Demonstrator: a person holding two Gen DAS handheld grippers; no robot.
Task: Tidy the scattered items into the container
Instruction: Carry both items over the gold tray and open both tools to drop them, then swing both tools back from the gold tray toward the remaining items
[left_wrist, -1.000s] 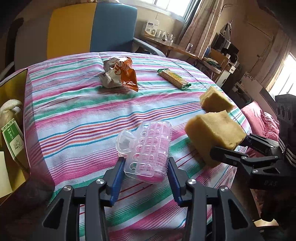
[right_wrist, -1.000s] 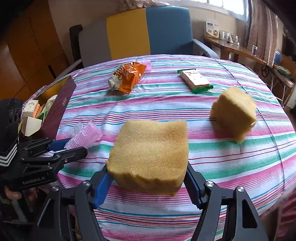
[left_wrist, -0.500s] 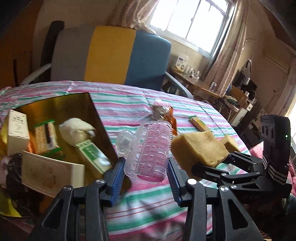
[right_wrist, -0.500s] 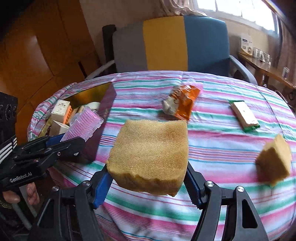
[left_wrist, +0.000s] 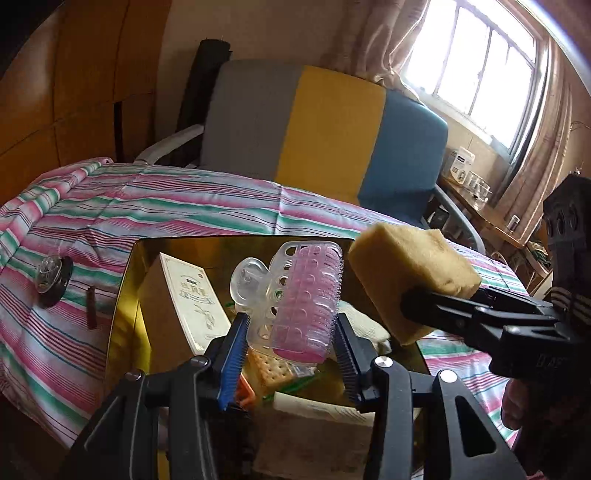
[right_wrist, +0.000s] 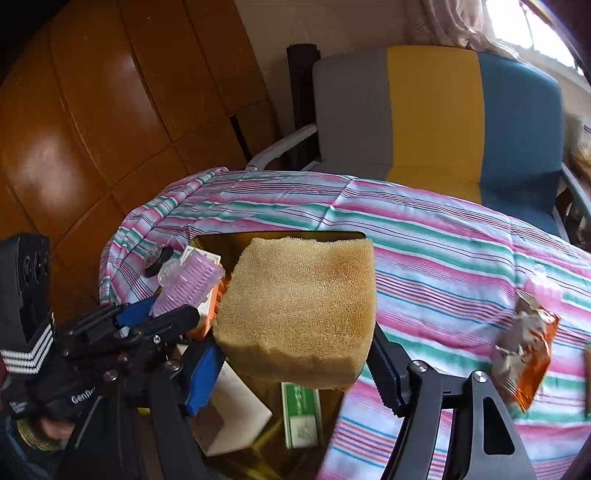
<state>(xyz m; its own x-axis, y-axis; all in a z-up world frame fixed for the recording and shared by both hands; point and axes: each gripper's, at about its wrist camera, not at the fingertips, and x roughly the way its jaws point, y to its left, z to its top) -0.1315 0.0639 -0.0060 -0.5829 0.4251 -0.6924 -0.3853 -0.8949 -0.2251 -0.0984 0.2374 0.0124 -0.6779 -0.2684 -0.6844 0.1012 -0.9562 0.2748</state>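
My left gripper (left_wrist: 291, 339) is shut on a clear-and-pink hair roller clip (left_wrist: 299, 299), held above the gold-lined box (left_wrist: 155, 251). The box holds a tan carton (left_wrist: 192, 299), crackers (left_wrist: 271, 369) and other packets. To its right, my right gripper (right_wrist: 295, 365) is shut on a yellow sponge block (right_wrist: 303, 306), also over the box (right_wrist: 266, 236). In the right wrist view the left gripper (right_wrist: 162, 317) with the roller clip (right_wrist: 188, 284) shows at the left. An orange snack bag (right_wrist: 528, 347) lies on the striped cloth at the right.
The table wears a pink, green and white striped cloth (left_wrist: 110, 206). A round black-and-clear lid (left_wrist: 51, 277) and a small brown stick (left_wrist: 91, 308) lie left of the box. A grey, yellow and blue armchair (left_wrist: 332, 136) stands behind the table. A person's hand (right_wrist: 55, 428) holds the left gripper.
Both grippers swung left across the table with their loads, from the open cloth to above the box. The second sponge and the green packet have left view.
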